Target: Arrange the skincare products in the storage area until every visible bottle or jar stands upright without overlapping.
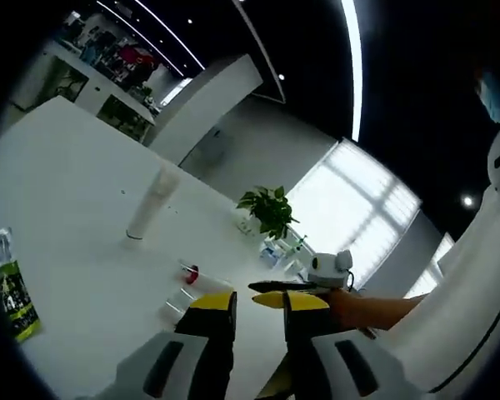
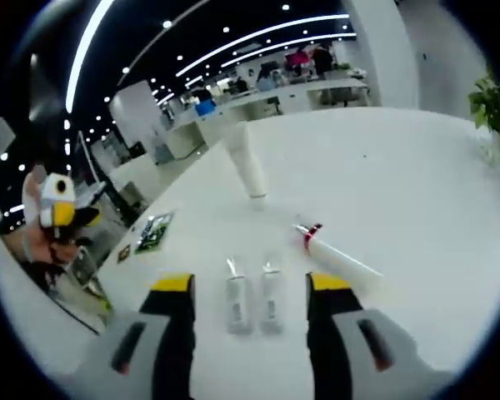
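White counter (image 2: 417, 183) carrying a tall white tube (image 2: 248, 167) upright on its cap, far from both grippers. Two small clear bottles (image 2: 252, 304) lying side by side, flat, between the wide-open, empty jaws of the right gripper (image 2: 250, 292). Red-collared pump bottle (image 2: 337, 258) lying flat just beside them. Left gripper (image 1: 257, 304) off the counter's edge, jaws narrowly parted, holding nothing. Green packet (image 2: 154, 233) flat near the edge; potted plant (image 1: 268, 208) farther back.
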Tool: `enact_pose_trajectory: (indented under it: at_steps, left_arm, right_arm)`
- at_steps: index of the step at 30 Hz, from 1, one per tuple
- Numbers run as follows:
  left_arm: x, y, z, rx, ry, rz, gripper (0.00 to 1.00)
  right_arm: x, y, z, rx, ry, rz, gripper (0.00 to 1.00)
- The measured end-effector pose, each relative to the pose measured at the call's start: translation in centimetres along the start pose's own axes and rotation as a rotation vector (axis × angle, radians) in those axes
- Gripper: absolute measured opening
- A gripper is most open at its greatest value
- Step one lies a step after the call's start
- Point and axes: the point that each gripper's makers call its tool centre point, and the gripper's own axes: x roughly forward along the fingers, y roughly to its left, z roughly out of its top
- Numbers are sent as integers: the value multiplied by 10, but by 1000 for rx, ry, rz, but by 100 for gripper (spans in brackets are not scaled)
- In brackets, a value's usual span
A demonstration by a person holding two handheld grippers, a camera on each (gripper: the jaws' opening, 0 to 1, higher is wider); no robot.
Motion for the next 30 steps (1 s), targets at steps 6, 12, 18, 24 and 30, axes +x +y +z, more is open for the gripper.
enact_pose_trajectory:
  at_steps: [6,12,18,24,30]
  left_arm:
    - [4,-1,0,-32,-38,44,22]
    - [7,-6,-7,-41,-41,71,22]
    - [13,-10,-6,-64,-62,90,22]
    - [20,-12,-5,-61,-53,93,23]
    - [28,-15,-6,-62,-47,91,23]
  right_arm:
    - [15,-37,0,-86,70,-63,50]
    - [30,-62,-6,-187,148,-62,52]
    - [37,-59,-6,-183,147,-36,53]
    - [42,-49,-13,-183,149,-12,53]
    - [43,-47,-19,-172,152,2,53]
